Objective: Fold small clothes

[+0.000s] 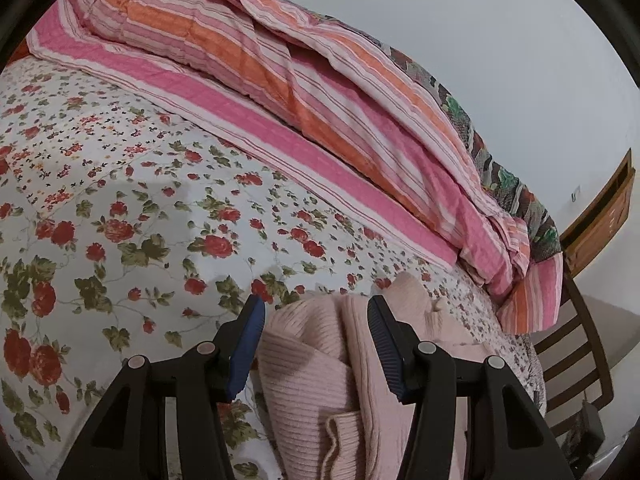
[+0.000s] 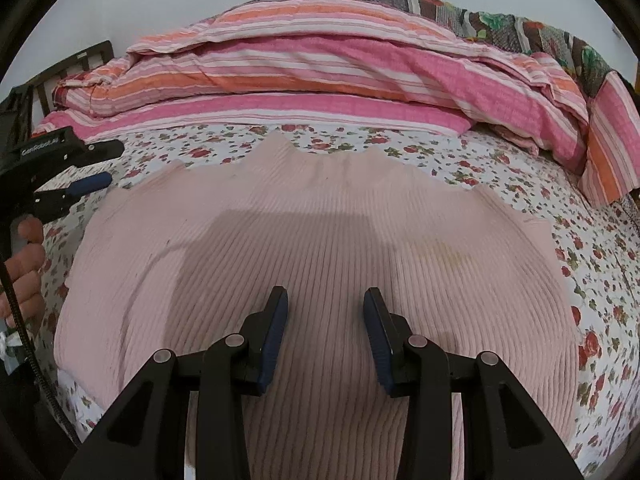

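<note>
Floral bed (pink sweater, striped quilt)

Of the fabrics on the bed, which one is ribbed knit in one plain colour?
The pale pink sweater, spread flat in front. The sheet under it is flowered; the quilt behind is striped.

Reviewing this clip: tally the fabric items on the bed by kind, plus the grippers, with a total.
Pink ribbed knit garment: 1
Pink-and-orange striped quilt: 1
White rose-print bedsheet: 1
Dark patchwork floral blanket: 1
Grippers, left gripper and right gripper: 2
Total: 6
</note>
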`<state>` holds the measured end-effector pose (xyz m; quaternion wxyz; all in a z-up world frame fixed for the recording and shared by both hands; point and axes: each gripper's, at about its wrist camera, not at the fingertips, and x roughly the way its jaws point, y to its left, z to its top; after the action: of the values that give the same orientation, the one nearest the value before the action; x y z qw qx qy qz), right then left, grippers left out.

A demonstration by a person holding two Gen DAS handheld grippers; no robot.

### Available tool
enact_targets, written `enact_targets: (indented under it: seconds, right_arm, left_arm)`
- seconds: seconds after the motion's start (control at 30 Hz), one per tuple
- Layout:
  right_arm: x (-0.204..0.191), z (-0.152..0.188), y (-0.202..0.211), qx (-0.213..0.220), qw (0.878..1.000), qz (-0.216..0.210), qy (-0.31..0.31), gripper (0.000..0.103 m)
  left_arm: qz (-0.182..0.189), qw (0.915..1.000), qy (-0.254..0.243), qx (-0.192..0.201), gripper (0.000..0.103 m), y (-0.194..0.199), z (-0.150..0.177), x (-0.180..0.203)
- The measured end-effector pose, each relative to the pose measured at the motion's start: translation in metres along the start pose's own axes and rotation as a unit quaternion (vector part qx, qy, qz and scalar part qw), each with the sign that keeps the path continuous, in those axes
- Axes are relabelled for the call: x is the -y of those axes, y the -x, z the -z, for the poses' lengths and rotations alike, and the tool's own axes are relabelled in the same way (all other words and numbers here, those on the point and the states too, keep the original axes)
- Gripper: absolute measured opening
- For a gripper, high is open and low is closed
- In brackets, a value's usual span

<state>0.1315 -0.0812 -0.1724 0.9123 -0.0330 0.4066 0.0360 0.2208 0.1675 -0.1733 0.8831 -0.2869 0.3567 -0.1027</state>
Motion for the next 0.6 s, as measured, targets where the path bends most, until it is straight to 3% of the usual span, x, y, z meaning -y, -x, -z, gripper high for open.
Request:
enact_targets:
  seconds: [0.17,0.27,0.4,0.6]
  right_arm:
    - [-0.001,0.014,0.009,0.02,1.0,0.0,0.009,0.04]
    - [-0.003,0.02,0.016,0.025,1.0,-0.001,0.014,0.04]
    - [-0.007,0.031,0.026,0.031,0.999,-0.001,0.034,0.04]
    - [-0.006,0.058,0.033,0.016,0.998,-0.02,0.052,0.04]
  left_arm:
    - [0.016,0.9998,-0.013,-0.002,0.051,0.009,0.001,0.008]
    - [0.001,0.9993,-0.037,-0.007,0.051,0.02,-0.001,0.024]
    - [0.007,0.9977,-0.068,-0.006,0.054,0.047,0.003,0.042]
    - [0.006,0.9961,-0.085,-0.02,0.06,0.077,0.034,0.045]
